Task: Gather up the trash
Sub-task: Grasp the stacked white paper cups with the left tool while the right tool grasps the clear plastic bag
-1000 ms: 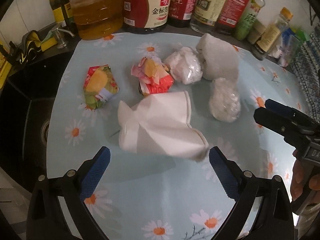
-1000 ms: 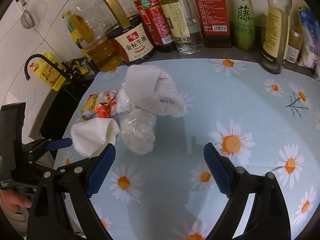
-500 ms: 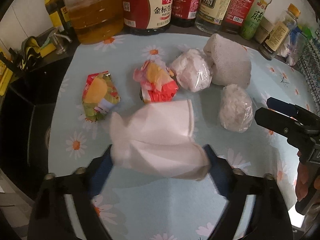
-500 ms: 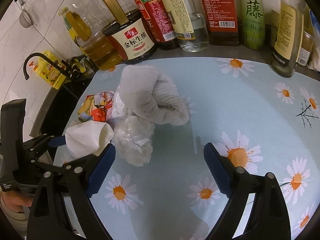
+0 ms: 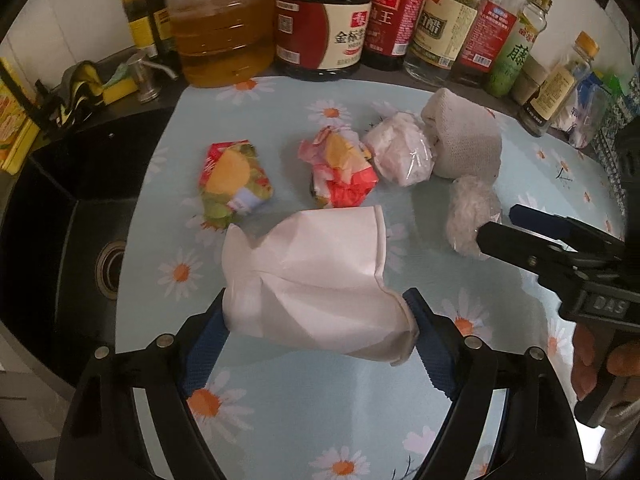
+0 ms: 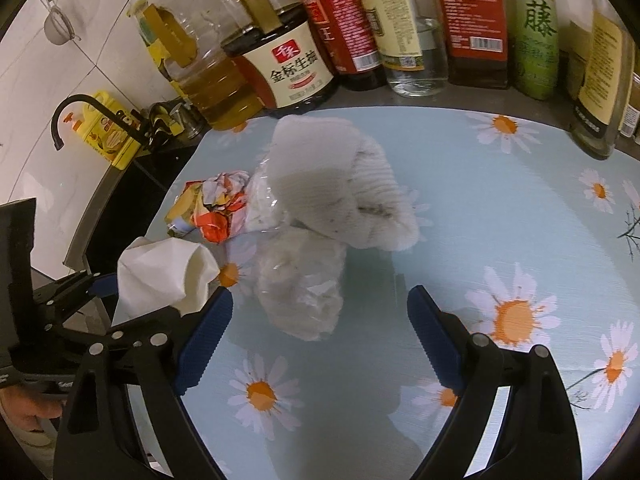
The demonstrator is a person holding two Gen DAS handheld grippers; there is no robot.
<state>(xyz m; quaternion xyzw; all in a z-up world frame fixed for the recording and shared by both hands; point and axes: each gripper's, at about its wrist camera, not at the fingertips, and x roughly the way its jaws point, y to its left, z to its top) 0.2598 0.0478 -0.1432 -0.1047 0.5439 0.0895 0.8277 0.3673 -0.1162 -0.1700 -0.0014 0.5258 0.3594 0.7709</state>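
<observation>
Daisy-print mat [image 5: 280, 96] beside black sink [image 5: 72, 208], bottles [image 5: 332, 28] behind.

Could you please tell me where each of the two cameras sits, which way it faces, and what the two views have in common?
Left wrist: sits on the left gripper, looking steeply down the counter toward the bottles; its pads clamp the crushed paper cup; the right gripper and a hand show at right.
Right wrist: sits on the right gripper, jaws open before a clear plastic wad; the left gripper and a hand show at left.
Shared: the cup, the wad, a white cloth, the soy sauce jug and the daisy mat.
</observation>
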